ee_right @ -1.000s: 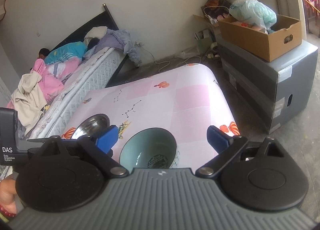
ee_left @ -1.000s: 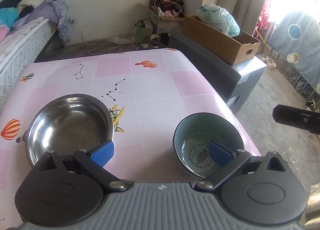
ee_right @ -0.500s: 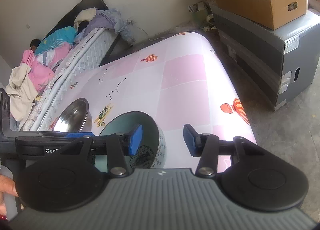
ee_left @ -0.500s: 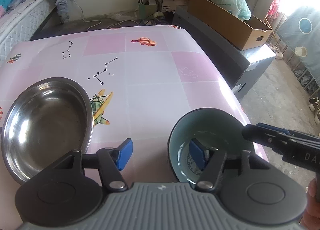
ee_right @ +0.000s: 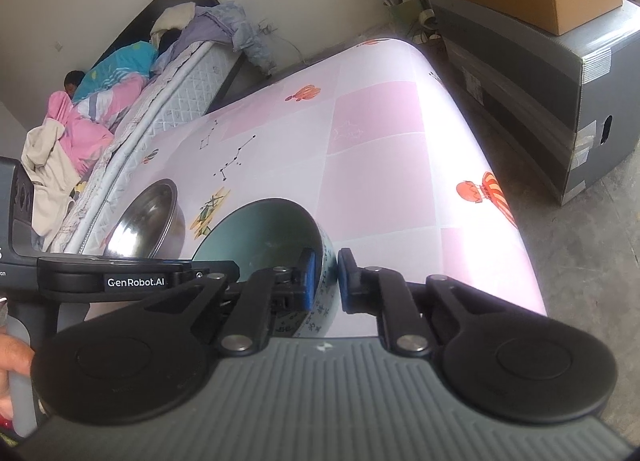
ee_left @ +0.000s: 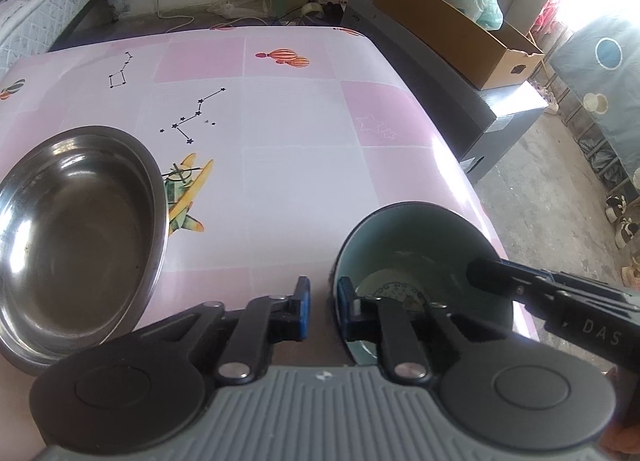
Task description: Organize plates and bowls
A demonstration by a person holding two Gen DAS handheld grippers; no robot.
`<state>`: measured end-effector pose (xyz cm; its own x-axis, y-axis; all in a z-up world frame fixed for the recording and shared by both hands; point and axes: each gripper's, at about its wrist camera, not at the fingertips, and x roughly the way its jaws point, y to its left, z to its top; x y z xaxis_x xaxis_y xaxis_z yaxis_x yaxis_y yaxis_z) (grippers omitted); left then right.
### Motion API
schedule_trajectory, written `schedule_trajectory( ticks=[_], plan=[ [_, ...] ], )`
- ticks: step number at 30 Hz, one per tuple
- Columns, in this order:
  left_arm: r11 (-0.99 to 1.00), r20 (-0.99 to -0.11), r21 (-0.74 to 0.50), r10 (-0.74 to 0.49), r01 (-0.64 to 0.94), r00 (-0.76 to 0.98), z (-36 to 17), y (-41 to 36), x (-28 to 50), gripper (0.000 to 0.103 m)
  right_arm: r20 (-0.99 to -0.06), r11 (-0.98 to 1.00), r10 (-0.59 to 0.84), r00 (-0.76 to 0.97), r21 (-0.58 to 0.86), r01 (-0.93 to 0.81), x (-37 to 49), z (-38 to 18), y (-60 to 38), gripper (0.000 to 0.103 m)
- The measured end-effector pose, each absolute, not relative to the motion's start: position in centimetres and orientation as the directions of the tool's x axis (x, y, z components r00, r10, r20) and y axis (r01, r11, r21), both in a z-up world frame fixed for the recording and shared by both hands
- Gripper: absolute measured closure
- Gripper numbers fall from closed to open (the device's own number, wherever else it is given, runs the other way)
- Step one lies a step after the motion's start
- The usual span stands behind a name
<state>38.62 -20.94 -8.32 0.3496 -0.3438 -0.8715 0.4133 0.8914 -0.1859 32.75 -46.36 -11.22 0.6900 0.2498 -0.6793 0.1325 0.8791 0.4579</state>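
Left wrist view: I had the left gripper point(ee_left: 322, 307) closed to a narrow gap across the near left wall of the teal ceramic bowl point(ee_left: 420, 237), one blue pad outside and one inside; whether the pads actually pressed the wall I could not tell. The bowl sat at the table's point(ee_left: 304, 157) near right edge. The steel bowl point(ee_left: 76, 237) rested well apart, to the left.

Right wrist view: I held the right gripper point(ee_right: 329, 281) pinched on the teal ceramic bowl's point(ee_right: 260, 233) right rim, fingers either side of the wall. The steel bowl point(ee_right: 148, 221) lay beyond, near the bed point(ee_right: 168, 73).
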Motion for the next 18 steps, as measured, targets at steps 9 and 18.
schedule_trajectory(
  ticks=[9, 18],
  plan=[
    [0.909, -0.862, -0.145, -0.31, 0.391, 0.401, -7.7, -20.1, 38.9, 0.096, -0.673, 0.873, 0.263, 0.691, 0.47, 0.126, 33.9, -11.2, -45.9, 0.093],
    [0.91, -0.867, -0.102, -0.279, 0.401, 0.414, -7.8, -20.1, 38.9, 0.095, -0.663, 0.87, 0.274, 0.696, 0.48, 0.115, 34.7, -11.4, -45.7, 0.094]
  ],
)
